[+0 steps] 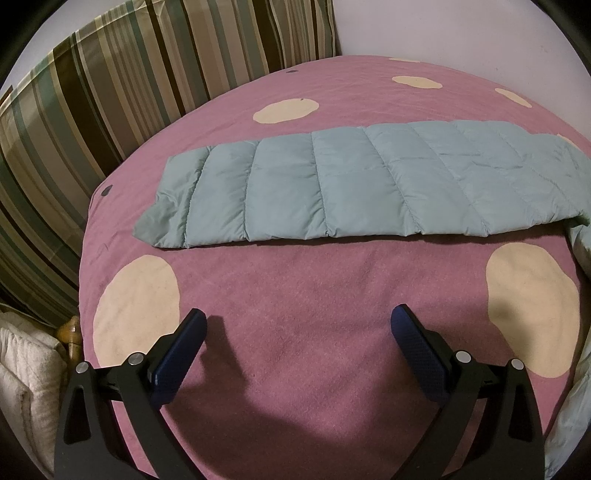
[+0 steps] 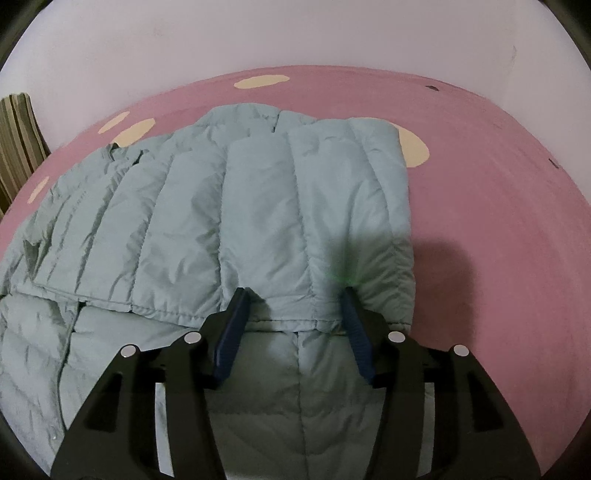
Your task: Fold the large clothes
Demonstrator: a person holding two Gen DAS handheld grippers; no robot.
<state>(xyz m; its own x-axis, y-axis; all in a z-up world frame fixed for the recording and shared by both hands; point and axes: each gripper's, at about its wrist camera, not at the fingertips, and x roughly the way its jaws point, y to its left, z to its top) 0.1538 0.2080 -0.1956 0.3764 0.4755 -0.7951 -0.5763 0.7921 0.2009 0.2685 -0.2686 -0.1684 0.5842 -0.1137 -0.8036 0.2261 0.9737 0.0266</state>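
A pale teal quilted puffer jacket lies on a pink bed cover with cream spots. In the left wrist view its long sleeve stretches flat across the bed, well ahead of my left gripper, which is open, empty and hovers over bare cover. In the right wrist view the jacket body is folded over itself, with a hem edge running across. My right gripper is open right above that hem edge, fingers either side of a quilted panel, holding nothing.
A striped green and brown curtain hangs along the bed's left side. A white quilted bundle and a wooden post sit at the lower left. A pale wall runs behind the bed.
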